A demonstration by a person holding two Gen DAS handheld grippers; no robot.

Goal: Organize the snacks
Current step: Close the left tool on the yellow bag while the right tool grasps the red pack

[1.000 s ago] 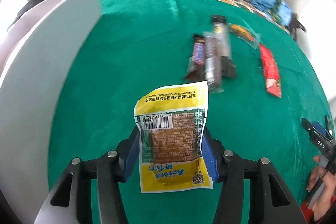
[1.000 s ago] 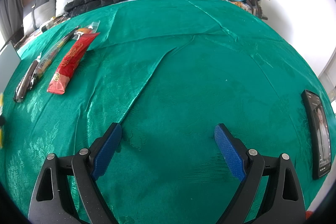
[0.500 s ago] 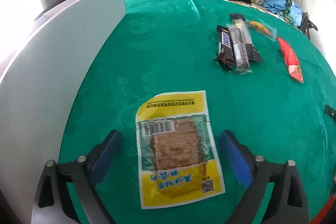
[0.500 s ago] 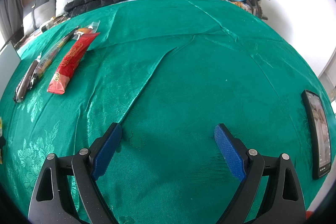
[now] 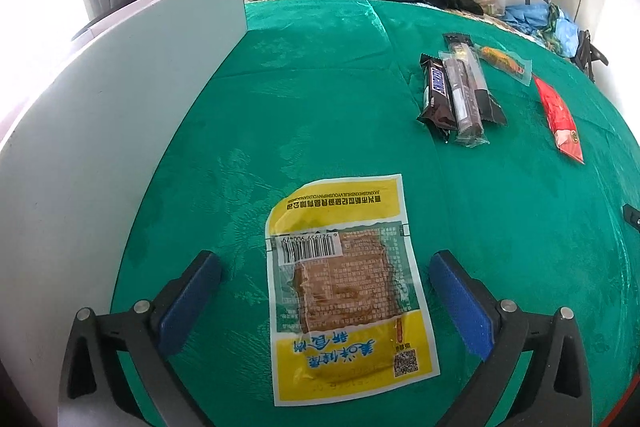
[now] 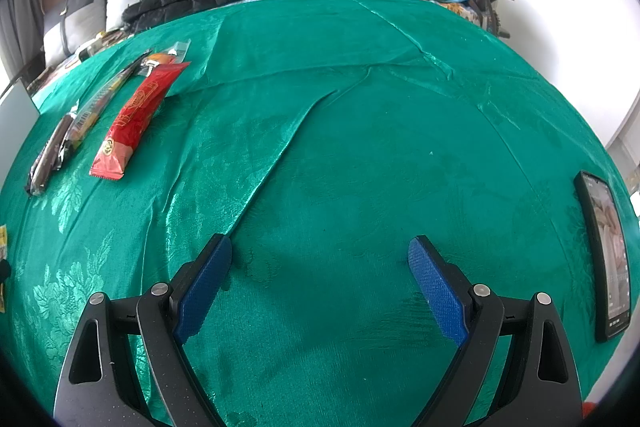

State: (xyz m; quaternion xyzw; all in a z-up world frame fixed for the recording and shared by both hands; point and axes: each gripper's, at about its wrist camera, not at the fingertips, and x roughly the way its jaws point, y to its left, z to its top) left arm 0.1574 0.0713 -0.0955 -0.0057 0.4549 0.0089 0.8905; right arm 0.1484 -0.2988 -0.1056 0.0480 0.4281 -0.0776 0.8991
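We are spreading our left gripper (image 5: 324,287) wide, jaws just opening; the yellow snack packet (image 5: 344,291) is lying released between them, placed left of the chocolate bars (image 5: 456,91). Right gripper (image 6: 320,283) is gaping empty.

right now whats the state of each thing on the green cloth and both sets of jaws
yellow snack packet: flat on the cloth, barcode side up, released
left gripper: jaws just opened wide, clear of the packet
right gripper: jaws open, empty
chocolate bars: bunched together, overlapping
red packet: flat, apart
phone: screen lit
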